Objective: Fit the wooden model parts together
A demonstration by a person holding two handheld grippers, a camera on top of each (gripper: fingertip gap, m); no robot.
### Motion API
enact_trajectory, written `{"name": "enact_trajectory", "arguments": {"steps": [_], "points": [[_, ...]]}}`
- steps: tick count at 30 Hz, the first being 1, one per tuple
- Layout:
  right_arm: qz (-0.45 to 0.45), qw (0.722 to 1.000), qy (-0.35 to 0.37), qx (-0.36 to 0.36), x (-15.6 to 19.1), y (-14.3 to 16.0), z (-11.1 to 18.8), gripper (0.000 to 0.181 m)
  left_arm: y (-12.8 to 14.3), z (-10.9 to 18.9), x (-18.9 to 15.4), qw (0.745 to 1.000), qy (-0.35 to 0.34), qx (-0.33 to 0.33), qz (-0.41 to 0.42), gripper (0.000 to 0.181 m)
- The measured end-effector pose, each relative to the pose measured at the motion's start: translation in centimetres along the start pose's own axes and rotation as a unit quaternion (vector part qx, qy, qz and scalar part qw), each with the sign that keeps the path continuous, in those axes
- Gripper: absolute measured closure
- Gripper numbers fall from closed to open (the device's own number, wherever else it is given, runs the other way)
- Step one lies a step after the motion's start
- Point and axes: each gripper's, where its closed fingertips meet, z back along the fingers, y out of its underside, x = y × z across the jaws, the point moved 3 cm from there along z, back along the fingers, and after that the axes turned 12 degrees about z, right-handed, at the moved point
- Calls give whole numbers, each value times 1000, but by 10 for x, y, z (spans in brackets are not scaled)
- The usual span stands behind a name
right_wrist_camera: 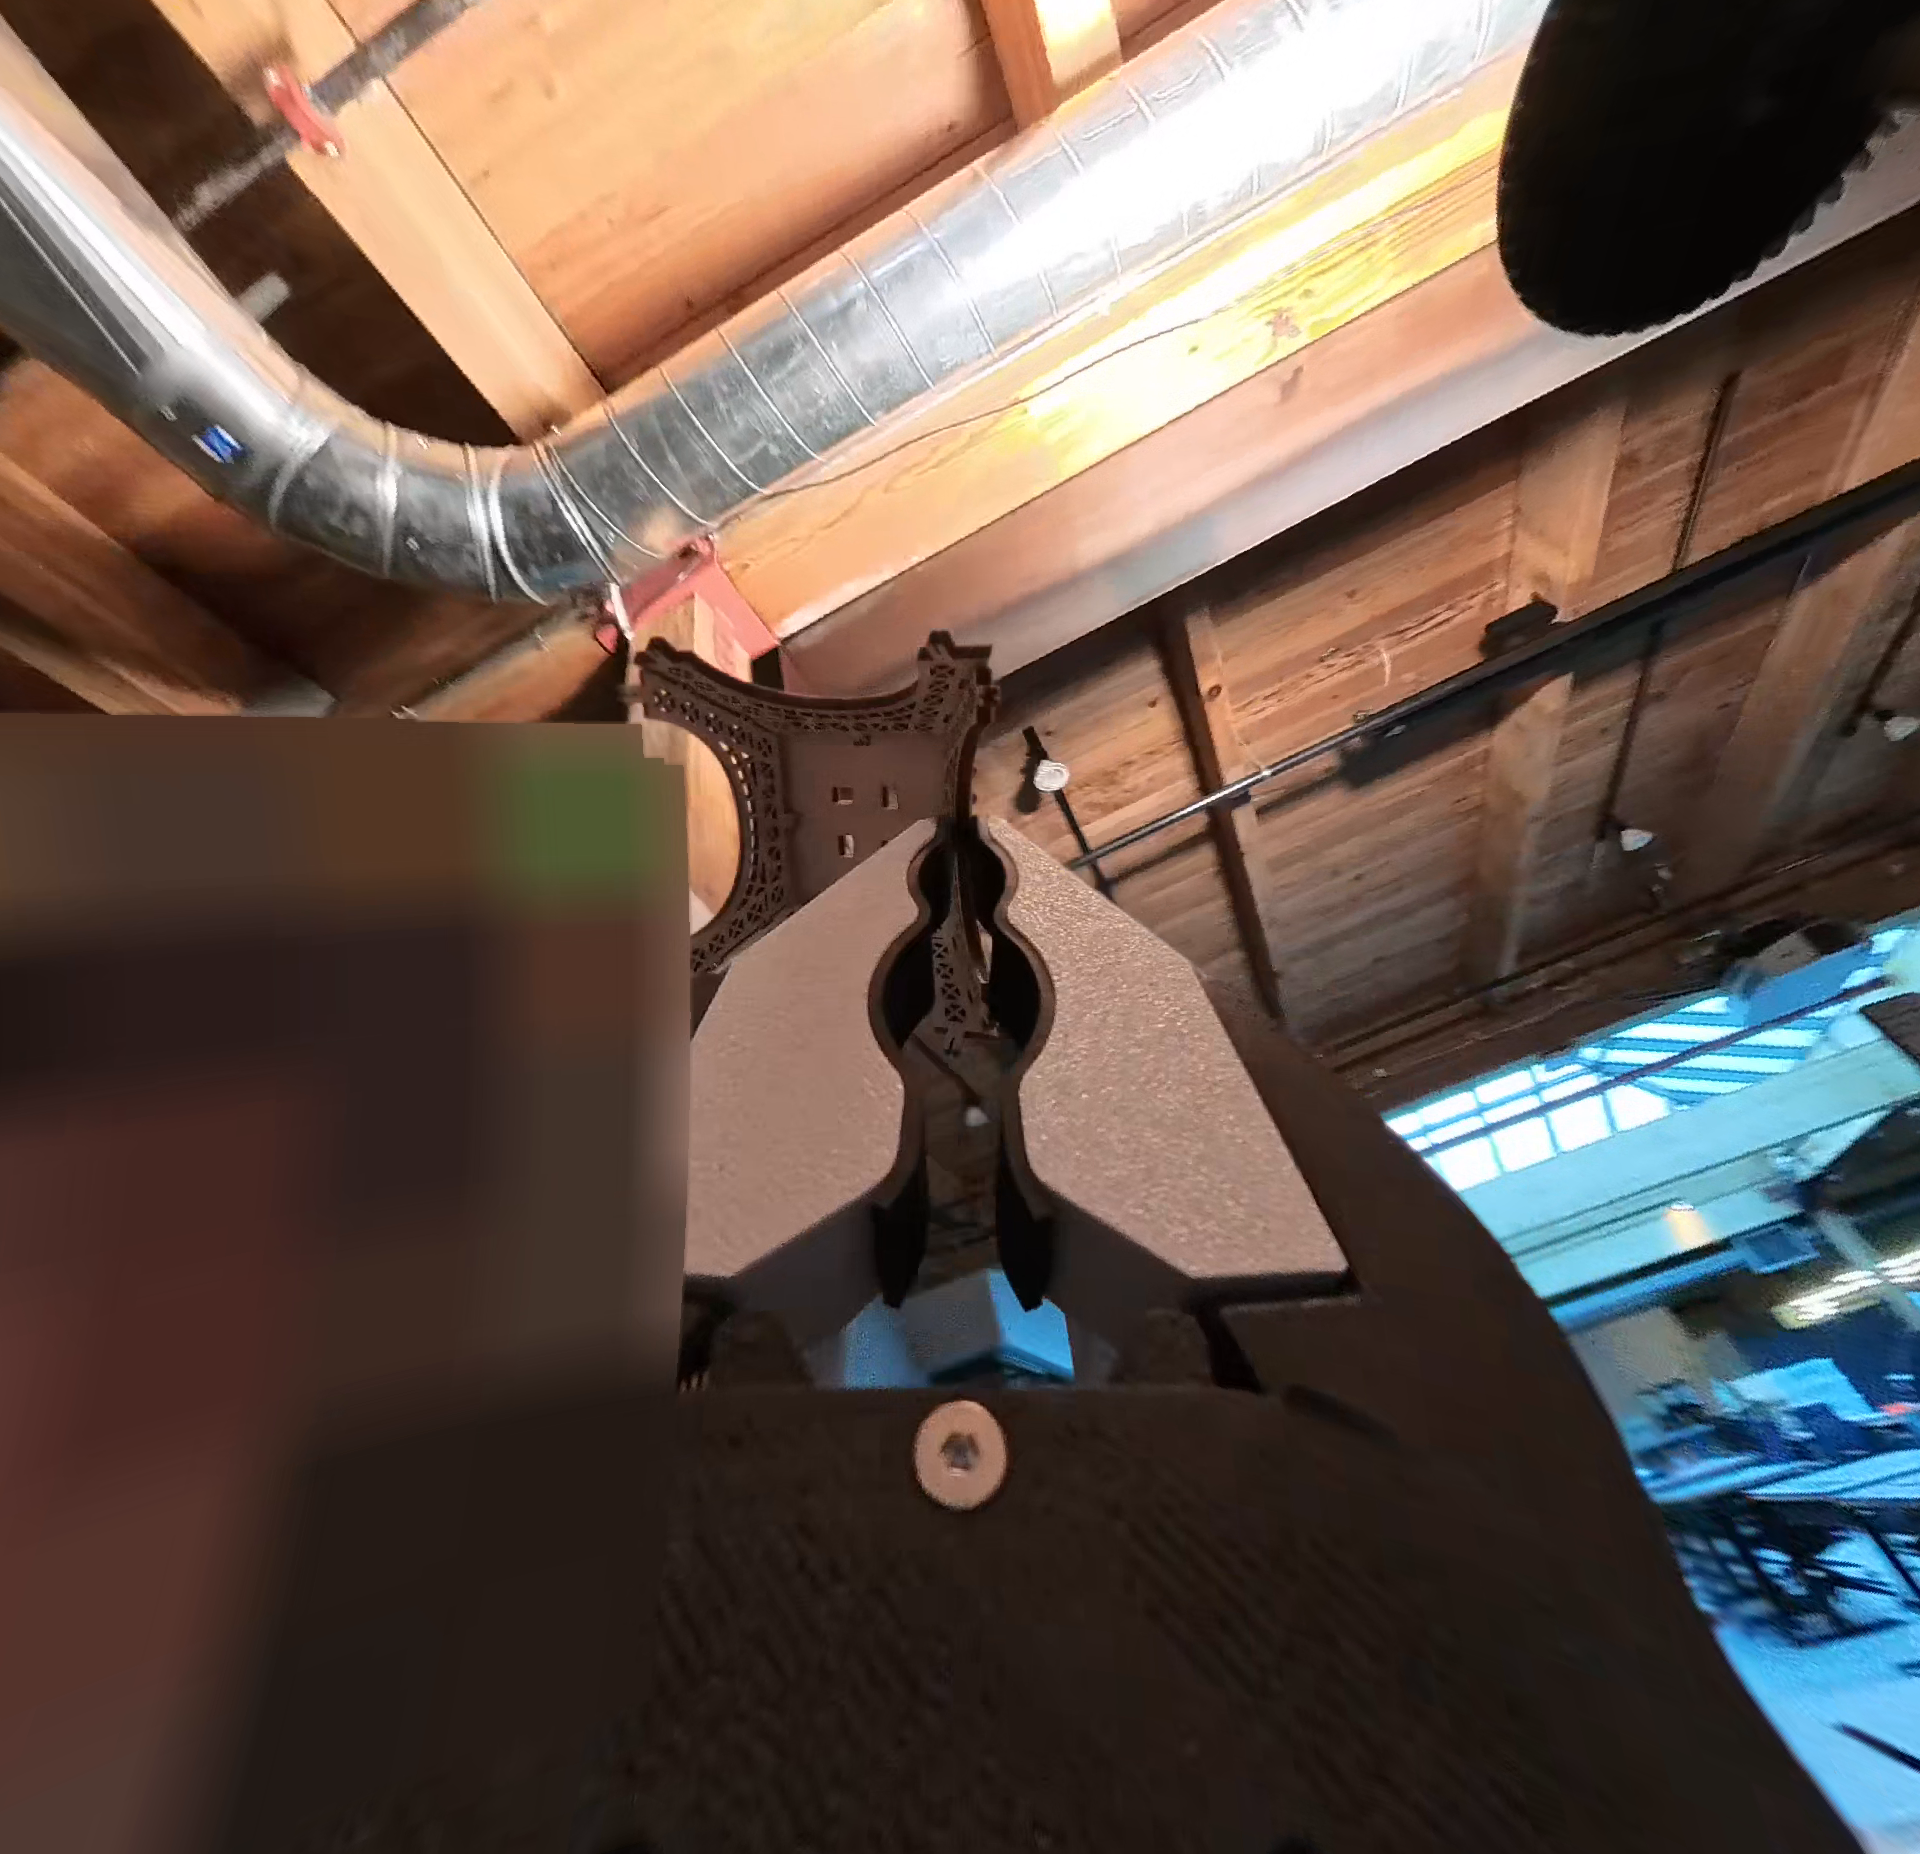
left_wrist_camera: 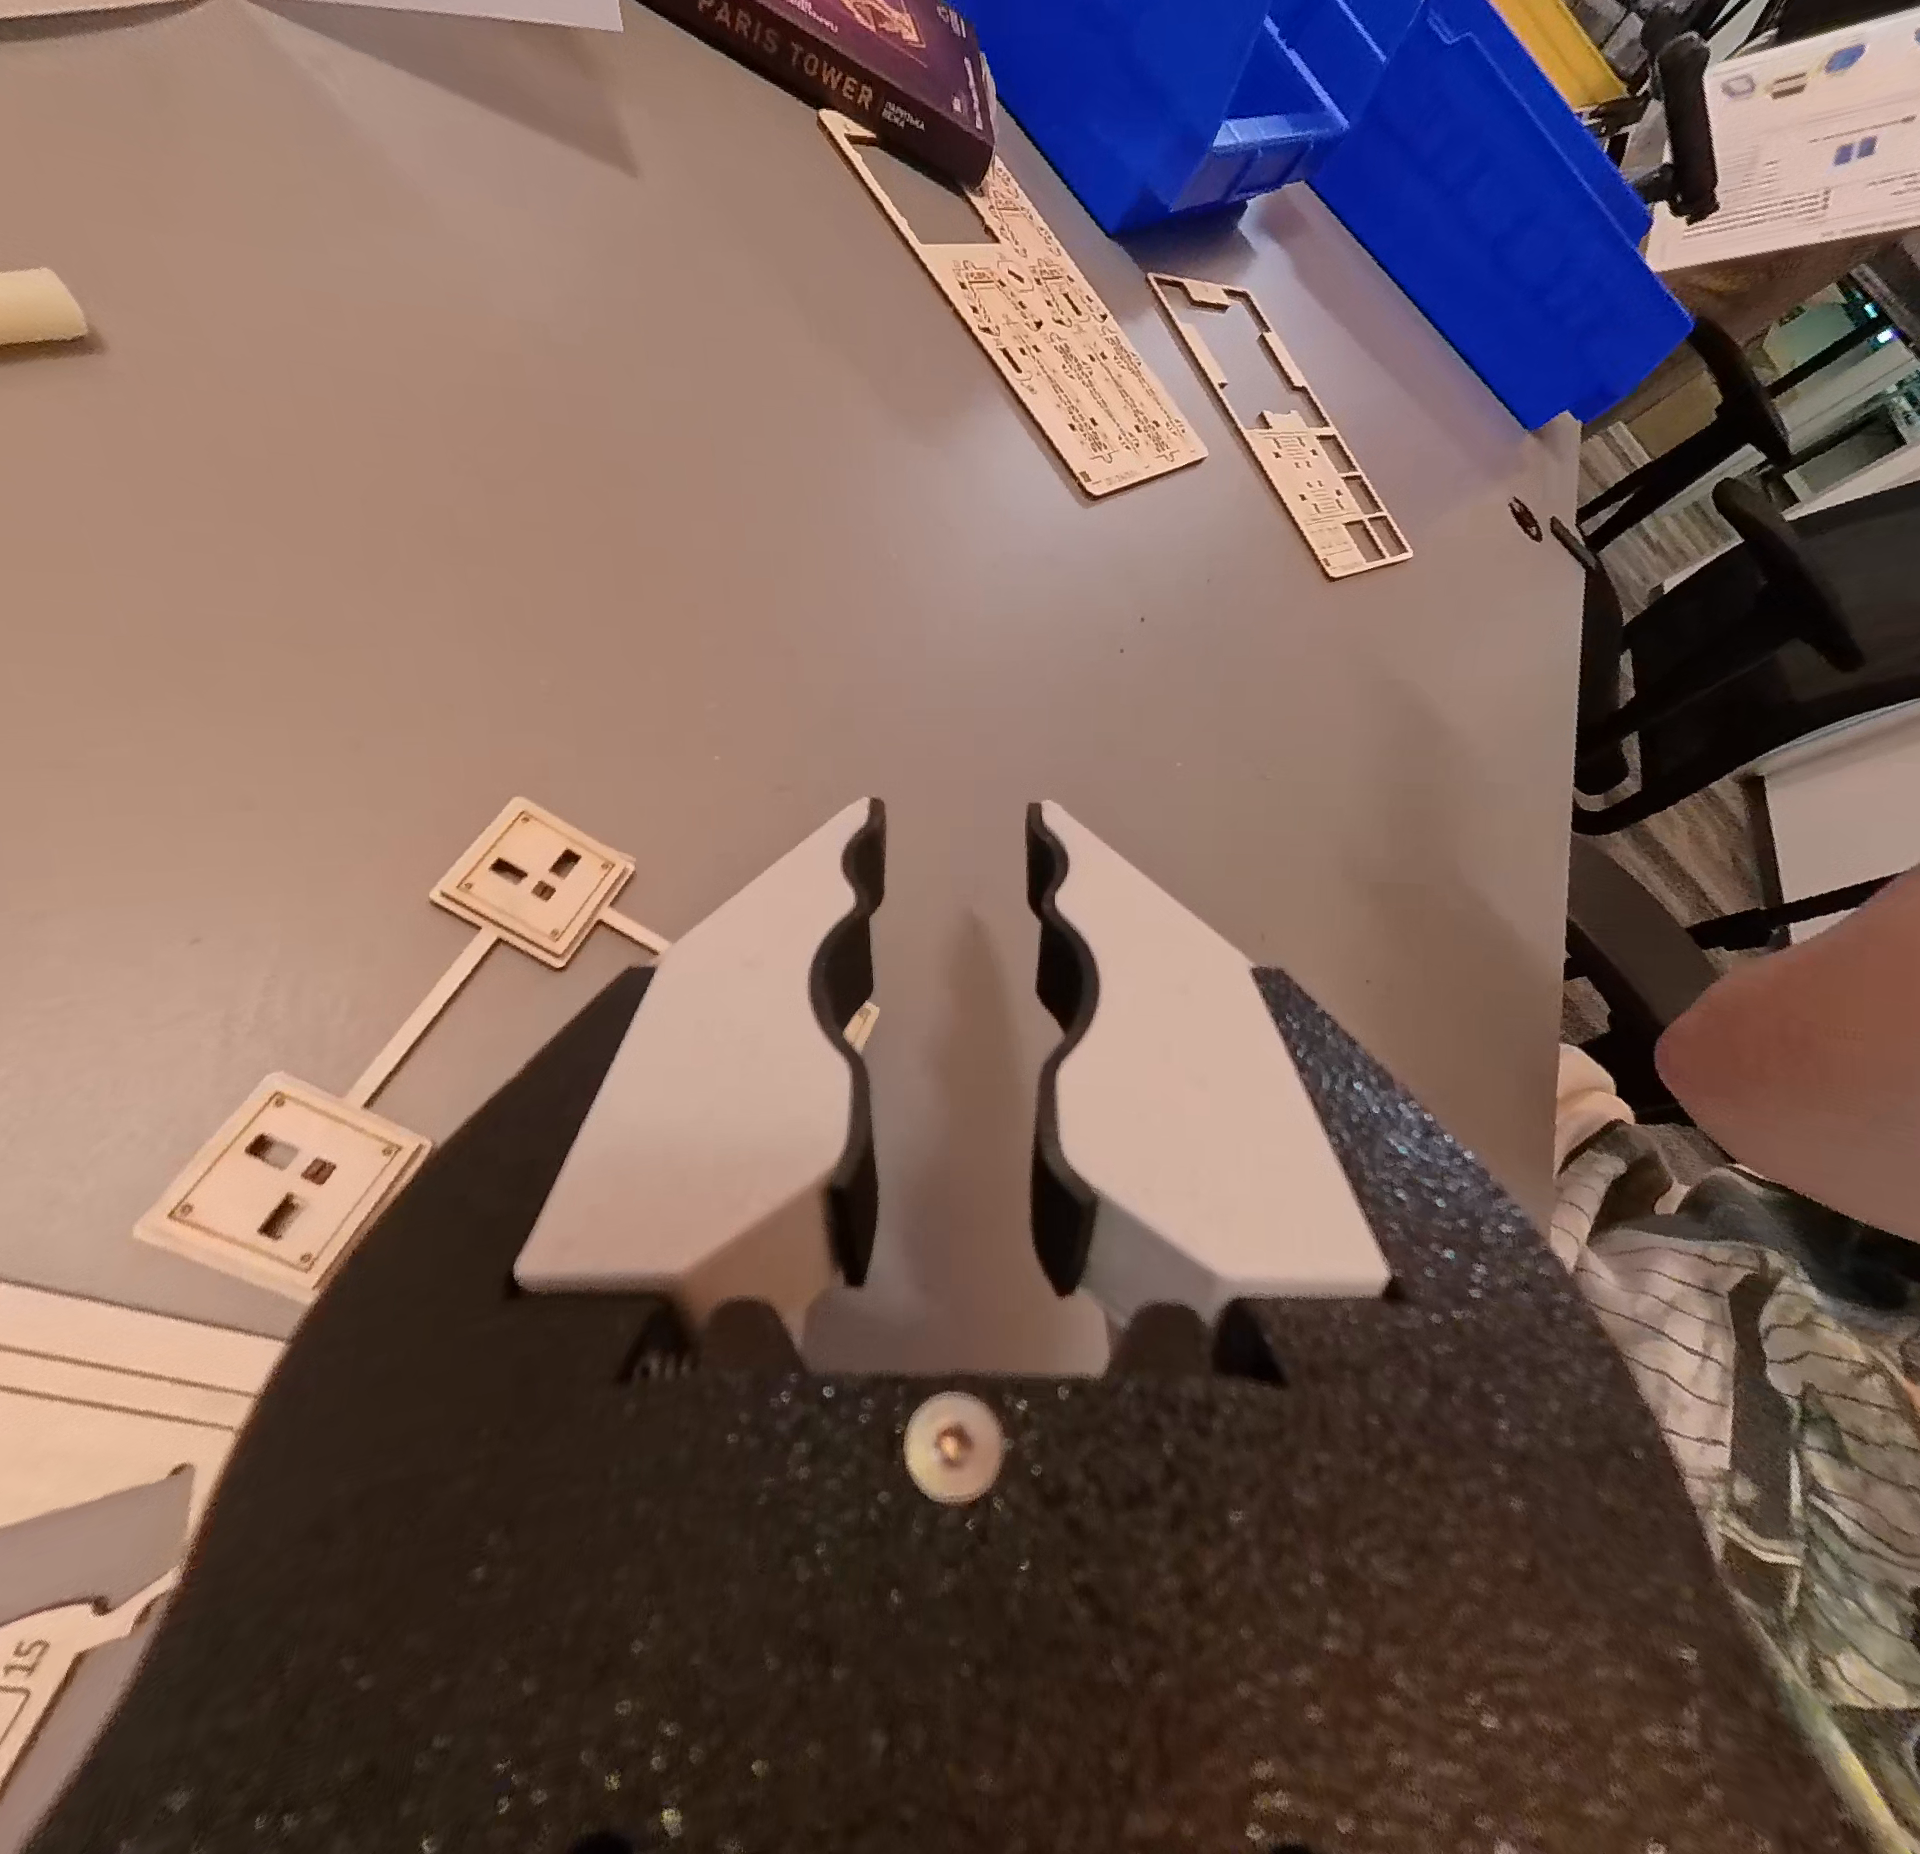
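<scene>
My left gripper (left_wrist_camera: pixel 956 817) is open and empty, low over the grey table (left_wrist_camera: pixel 520 557). Just left of it lie two square wooden plates (left_wrist_camera: pixel 532 879) (left_wrist_camera: pixel 281 1181) with cut-out slots, joined by thin wooden strips. Two flat laser-cut wooden sheets (left_wrist_camera: pixel 1049 318) (left_wrist_camera: pixel 1283 422) lie farther ahead. In the right wrist view my right gripper (right_wrist_camera: pixel 961 828) points up at the ceiling and is shut on a partly built wooden lattice tower model (right_wrist_camera: pixel 821 755). The tower's arched base sticks out past the fingertips, and its narrow end runs back between the pads.
A dark purple kit box (left_wrist_camera: pixel 831 38) and blue bins (left_wrist_camera: pixel 1143 69) stand at the table's far edge. Another cut sheet (left_wrist_camera: pixel 62 1638) lies at the near left. The table edge, a person's arm (left_wrist_camera: pixel 1818 1066) and black chairs are on the right. A metal duct (right_wrist_camera: pixel 727 370) crosses the wooden ceiling.
</scene>
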Motion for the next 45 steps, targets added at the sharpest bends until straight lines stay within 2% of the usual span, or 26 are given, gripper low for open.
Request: {"name": "enact_trajectory", "arguments": {"steps": [1,5,12,19,27,32,34,35,38,40,41,42,43,45], "points": [[-16,1000,-3,-4,0,0,0,180,0,0,0,1000,1,0,0,157],[-48,998,9,-27,-3,-3,1,180,0,0,0,1000,1,1,-1,157],[-108,987,6,-118,1,-18,6,180,2,-2,0,1000,-3,5,-4,157],[-124,984,-2,-130,13,-20,1,181,2,-2,1,1000,-9,8,-9,157],[-137,979,6,-153,8,-20,9,181,-1,2,5,999,-27,0,-27,157],[-132,981,24,-140,2,-13,14,181,-18,17,3,992,-67,-54,-88,161],[-127,983,37,-131,-2,-10,19,181,-38,41,1,973,-130,-118,-151,163],[-117,984,50,-122,-5,-7,23,181,-50,58,-2,954,-167,-160,-190,164],[-70,989,125,-46,-21,12,41,181,-77,117,-28,878,-245,-291,-289,159],[-23,979,198,32,-38,32,60,180,-85,147,-61,837,-234,-363,-335,154],[-1,971,229,63,-45,39,71,180,-86,159,-78,820,-218,-402,-344,140],[15,965,249,80,-49,43,80,181,-85,167,-95,807,-194,-433,-352,135],[19,960,261,98,-51,48,88,181,-82,171,-111,799,-166,-448,-366,138],[-9,956,270,118,-54,59,101,181,-76,169,-132,799,-128,-442,-387,143]]}}
